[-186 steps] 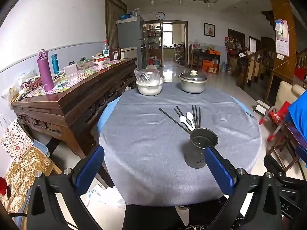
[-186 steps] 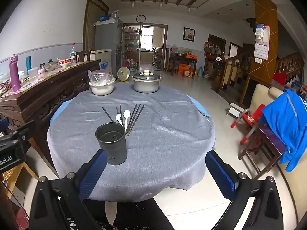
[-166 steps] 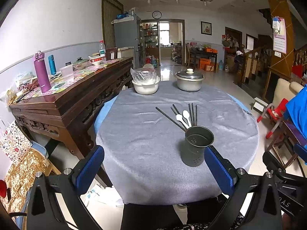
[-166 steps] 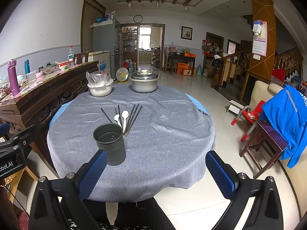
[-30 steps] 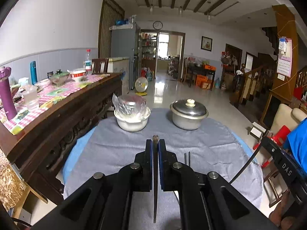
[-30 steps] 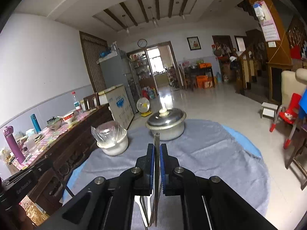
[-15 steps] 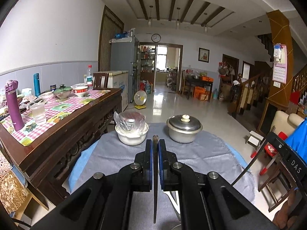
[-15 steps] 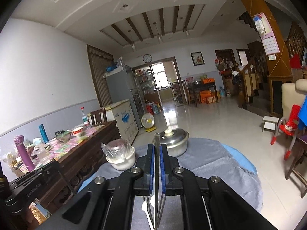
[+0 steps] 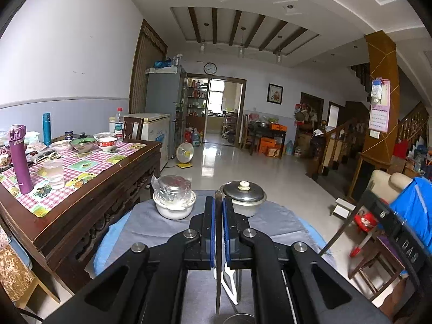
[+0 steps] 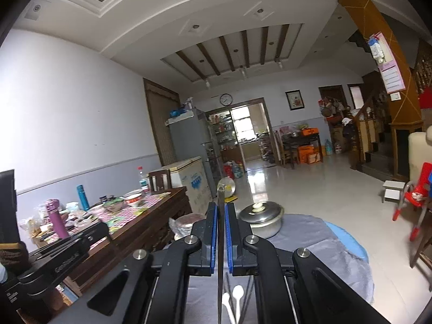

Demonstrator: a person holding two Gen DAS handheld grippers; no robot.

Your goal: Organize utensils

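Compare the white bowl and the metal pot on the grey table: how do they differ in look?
The bowl is white and covered with clear plastic wrap; the pot is bare metal with a lid and a pale knob. The bowl stands left, toward the wooden sideboard; the pot stands right. Both sit upright at the far edge of the table.

1. A round table (image 9: 283, 224) carries a grey cloth (image 9: 145, 224) over a blue one (image 9: 113, 232).
2. At its far edge stand a white bowl (image 9: 174, 208) wrapped in plastic on the left and a lidded steel pot (image 9: 244, 198) on the right, near each other.
3. Toward the near edge lie white spoons (image 10: 233, 299) beside dark chopsticks (image 10: 247, 301).
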